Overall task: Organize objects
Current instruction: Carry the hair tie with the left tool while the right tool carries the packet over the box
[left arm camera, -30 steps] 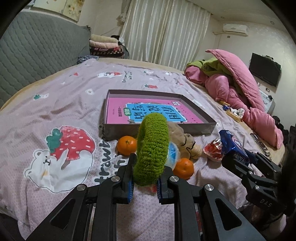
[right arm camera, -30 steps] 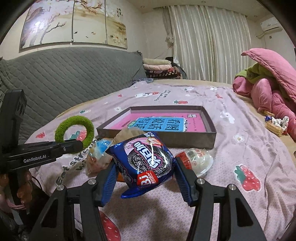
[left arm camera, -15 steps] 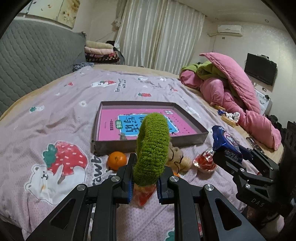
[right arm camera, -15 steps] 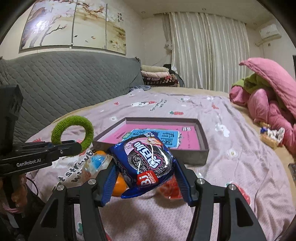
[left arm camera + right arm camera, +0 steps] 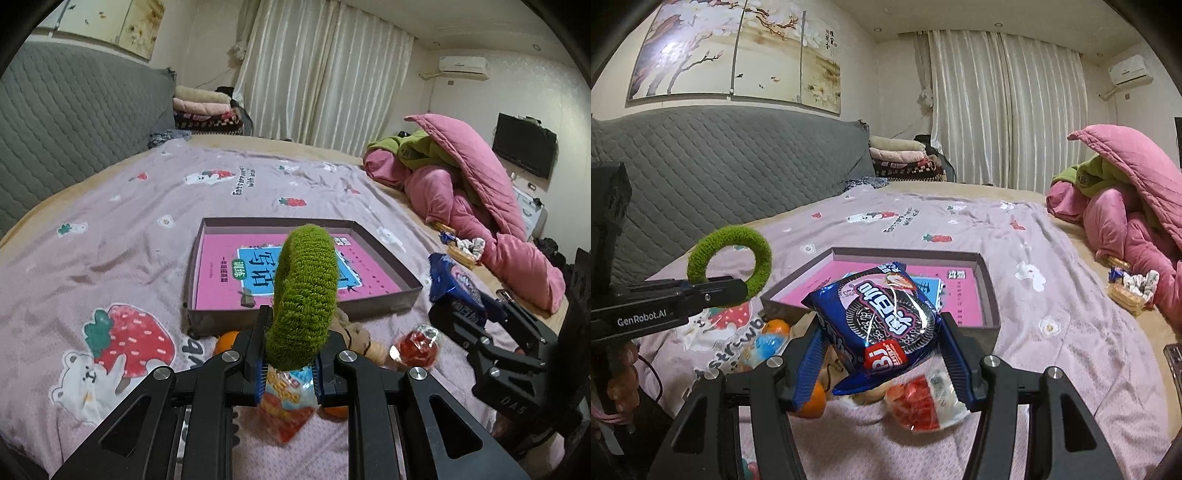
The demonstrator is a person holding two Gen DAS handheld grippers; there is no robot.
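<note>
My left gripper [image 5: 289, 360] is shut on a fuzzy green ring [image 5: 303, 295] and holds it upright above the bed; the ring also shows in the right wrist view [image 5: 731, 254]. My right gripper [image 5: 881, 356] is shut on a blue cookie packet [image 5: 882, 325], held in the air in front of a shallow grey box [image 5: 384, 306] with a pink book [image 5: 221, 273] inside. Under the grippers lie two oranges [image 5: 227, 341], a red jelly cup [image 5: 923, 404], a blue-red snack bag [image 5: 288, 406] and a beige plush toy [image 5: 356, 336].
The bed has a pink strawberry sheet [image 5: 110, 240]. A pink and green duvet pile [image 5: 472, 195] lies at the right, with snack wrappers [image 5: 1130, 288] beside it. A grey quilted headboard [image 5: 720, 170] stands at the left.
Both grippers have risen and drawn back from the pile with their loads; the box and loose items now sit lower and farther in view. Grips are unchanged.
</note>
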